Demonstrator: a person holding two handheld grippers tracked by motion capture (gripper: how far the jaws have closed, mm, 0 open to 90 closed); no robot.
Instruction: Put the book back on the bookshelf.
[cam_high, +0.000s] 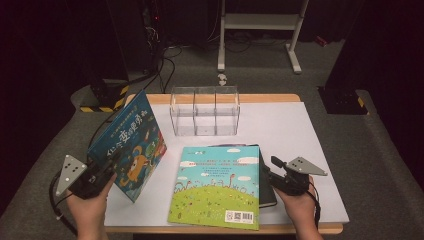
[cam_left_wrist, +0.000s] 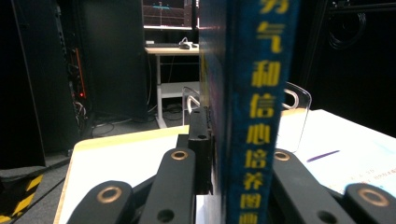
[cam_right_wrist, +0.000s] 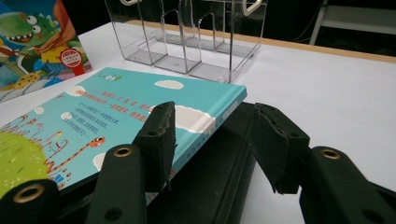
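Note:
A blue picture book (cam_high: 130, 145) with yellow lettering on its spine (cam_left_wrist: 259, 116) stands tilted on its lower edge at the table's left. My left gripper (cam_high: 107, 167) is shut on its near lower corner, with a pad against each cover (cam_left_wrist: 240, 140). A light-blue and green picture book (cam_high: 217, 187) lies flat at the front middle, on top of a black book (cam_high: 267, 192). At their right edge my right gripper (cam_high: 270, 167) is open. One of its jaws hangs over the light-blue cover (cam_right_wrist: 116, 116) and the other past the black book's edge (cam_right_wrist: 219, 163), not pressing (cam_right_wrist: 217, 130).
A clear three-compartment organizer (cam_high: 205, 111) stands empty at the back middle of the white table (cam_high: 300, 140). Beyond the table are dark equipment racks, cables, a white desk frame (cam_high: 260, 22) and a yellow-black striped base (cam_high: 102, 102) on the floor at left.

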